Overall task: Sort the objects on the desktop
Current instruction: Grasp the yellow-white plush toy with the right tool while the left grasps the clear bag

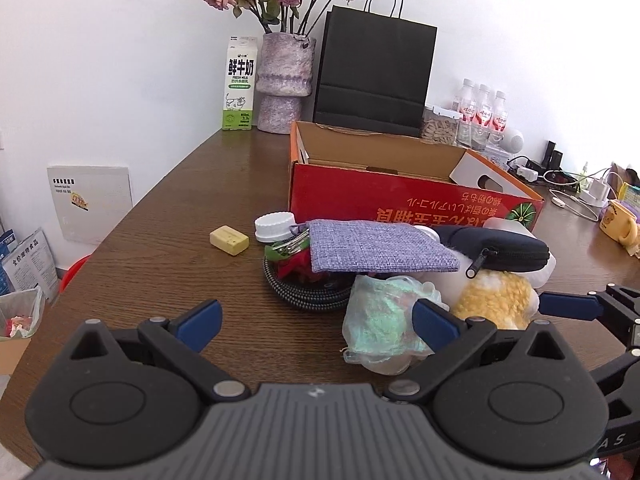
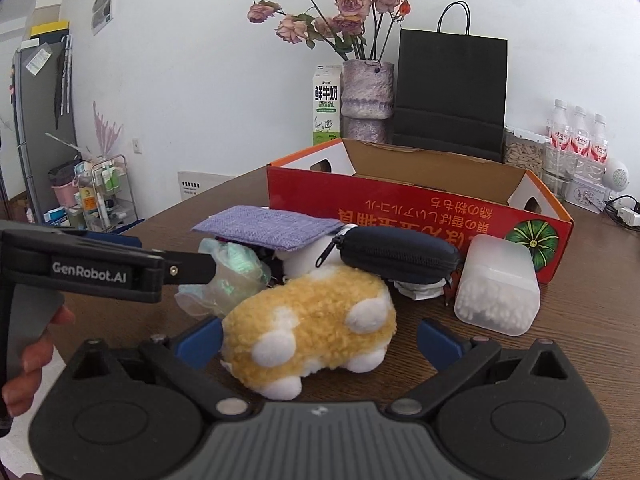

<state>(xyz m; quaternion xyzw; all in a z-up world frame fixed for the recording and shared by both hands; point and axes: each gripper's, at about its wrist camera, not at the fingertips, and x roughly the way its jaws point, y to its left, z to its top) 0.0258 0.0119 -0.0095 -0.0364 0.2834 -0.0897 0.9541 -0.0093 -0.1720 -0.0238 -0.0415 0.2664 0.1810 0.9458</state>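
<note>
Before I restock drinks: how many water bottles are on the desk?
3: bottle, bottle and bottle stand in a row at the back right, beside the seed jar. More may be hidden behind the red box.

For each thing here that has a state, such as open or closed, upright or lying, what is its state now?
Left tool: open, holding nothing.
Right tool: open around the yellow and white plush toy, not clamped.
Yellow and white plush toy: lying on its side.
Red cardboard box: open on top.
Dark blue zip pouch: zipped shut.
White and green milk carton: upright.
Black paper bag: standing upright.
</note>
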